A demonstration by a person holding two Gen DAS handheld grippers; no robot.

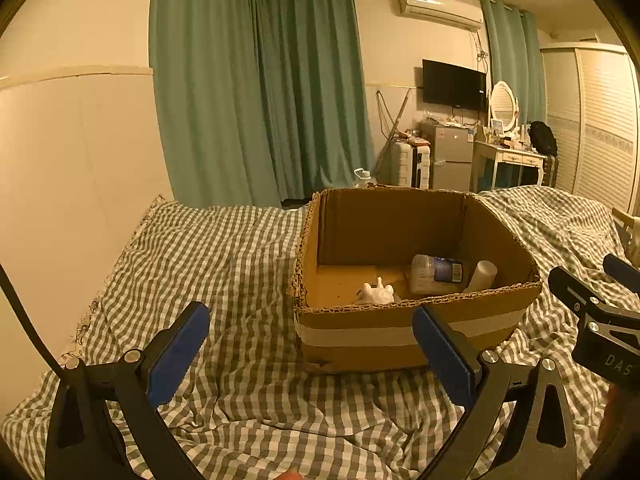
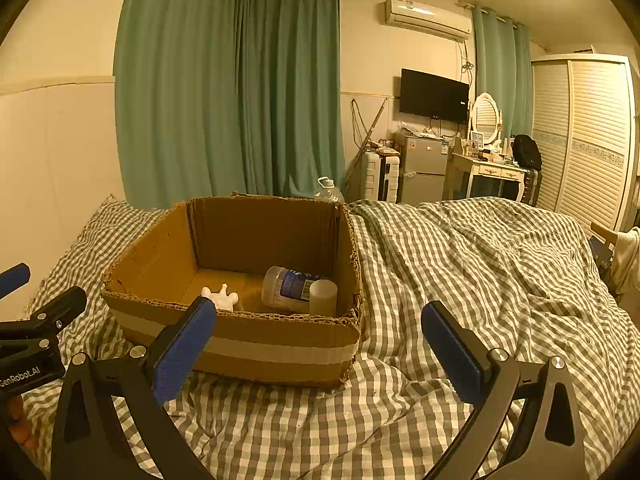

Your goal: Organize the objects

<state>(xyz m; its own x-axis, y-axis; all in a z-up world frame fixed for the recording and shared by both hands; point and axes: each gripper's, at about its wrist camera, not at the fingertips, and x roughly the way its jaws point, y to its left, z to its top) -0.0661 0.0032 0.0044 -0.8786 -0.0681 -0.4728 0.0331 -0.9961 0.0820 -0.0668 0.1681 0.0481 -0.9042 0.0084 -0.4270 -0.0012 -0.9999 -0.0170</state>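
The sorting looks nearly or wholly finished, I'd judge: the cardboard box (image 2: 240,344) sits on the bed near its far edge, and inside it lie a clear bottle (image 2: 290,288) on its side, a pale cylinder (image 2: 323,297) touching it by the right wall, and a small white toy (image 2: 220,297) by the front wall. Nothing loose shows on the checked bedspread (image 2: 480,280). The left tool (image 1: 312,360) and right tool (image 2: 320,356) both hang spread wide and empty before the box. Nothing blocks the box's open top; curtains (image 2: 224,92), a fridge (image 2: 424,170) and a dressing table (image 2: 492,172) stand well beyond the bed.
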